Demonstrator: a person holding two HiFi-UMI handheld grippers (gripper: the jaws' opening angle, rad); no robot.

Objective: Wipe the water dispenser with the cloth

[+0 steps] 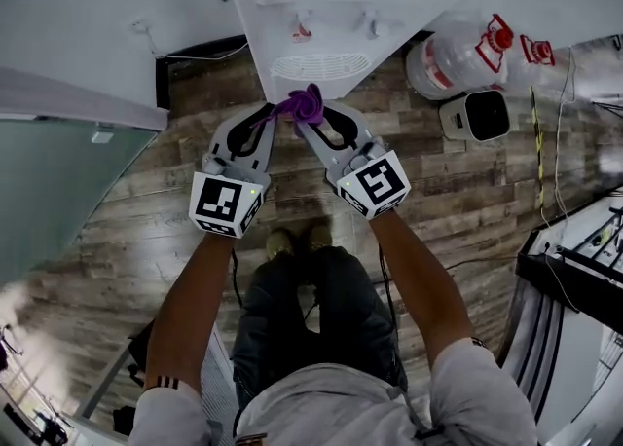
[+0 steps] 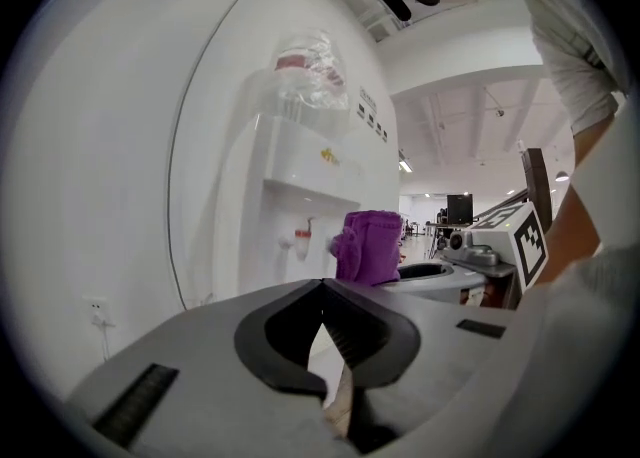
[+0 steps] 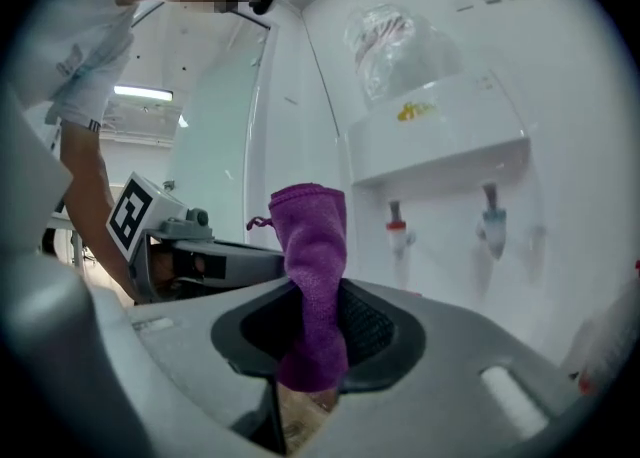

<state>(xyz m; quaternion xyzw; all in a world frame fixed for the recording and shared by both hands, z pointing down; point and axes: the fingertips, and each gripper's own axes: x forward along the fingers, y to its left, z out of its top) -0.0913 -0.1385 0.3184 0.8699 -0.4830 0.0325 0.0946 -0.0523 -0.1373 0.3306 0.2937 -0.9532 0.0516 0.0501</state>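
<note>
Facing dispenser (image 1: 341,6): R gripper (image 3: 318,291) clamped on cloth (image 3: 312,236), bunched for wiping; L gripper (image 2: 322,286) jaws together, empty, alongside.

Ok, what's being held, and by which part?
The right hand-held gripper pinches the purple cloth near its lower end; the left hand-held gripper is shut on nothing.

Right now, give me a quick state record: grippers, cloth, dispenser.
right gripper: shut on the purple fabric cloth, which stands up out of the jaws
left gripper: shut, nothing in it, tip beside the cloth
target: white floor-standing water dispenser, straight ahead, red tap and blue tap facing the grippers
contact: cloth not seen touching the dispenser
floor: clear water bottle with red cap beside the dispenser
</note>
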